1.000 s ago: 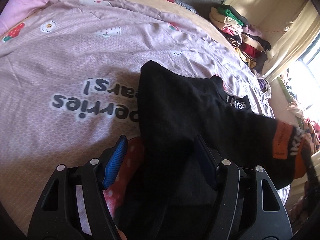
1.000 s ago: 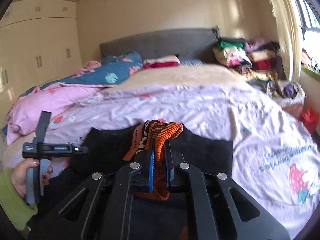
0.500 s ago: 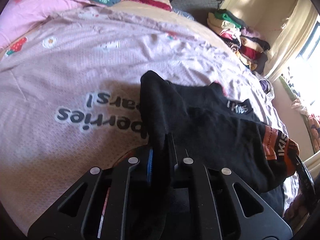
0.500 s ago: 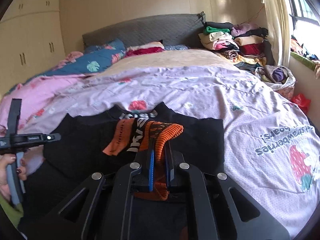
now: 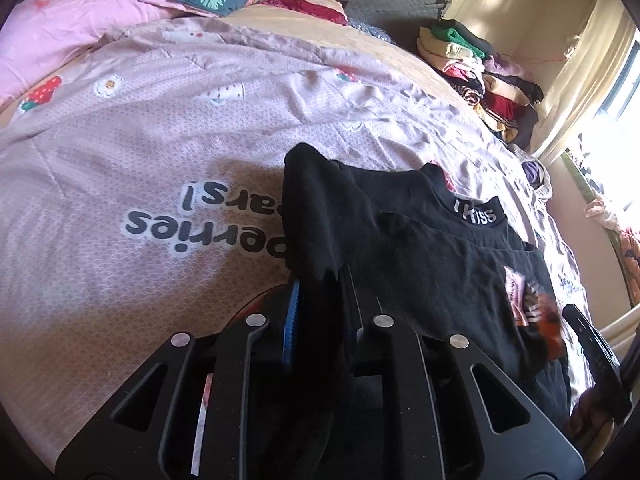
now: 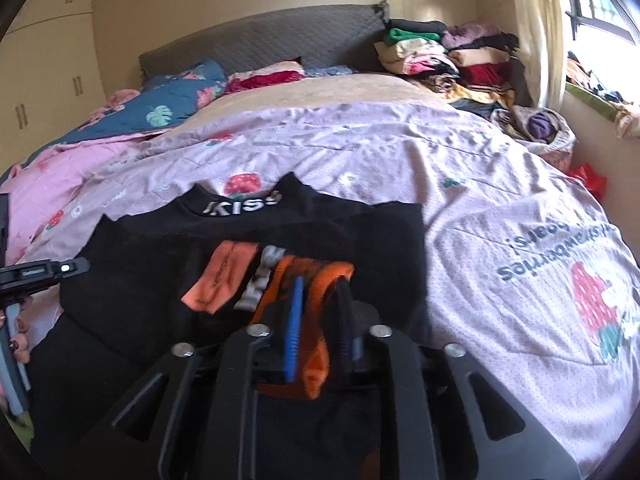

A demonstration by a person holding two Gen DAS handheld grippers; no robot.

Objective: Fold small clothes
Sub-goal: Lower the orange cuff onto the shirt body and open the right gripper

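The orange cuff (image 6: 316,320) has come down onto the black shirt (image 6: 160,280); right gripper (image 6: 320,312) opening around it — left gripper (image 5: 320,300) opening, black fold between its jaws.

My right gripper (image 6: 318,312), jaws opening, has the orange cuff (image 6: 316,280) between them, over the black top (image 6: 160,264) spread on the lilac quilt (image 6: 460,184).
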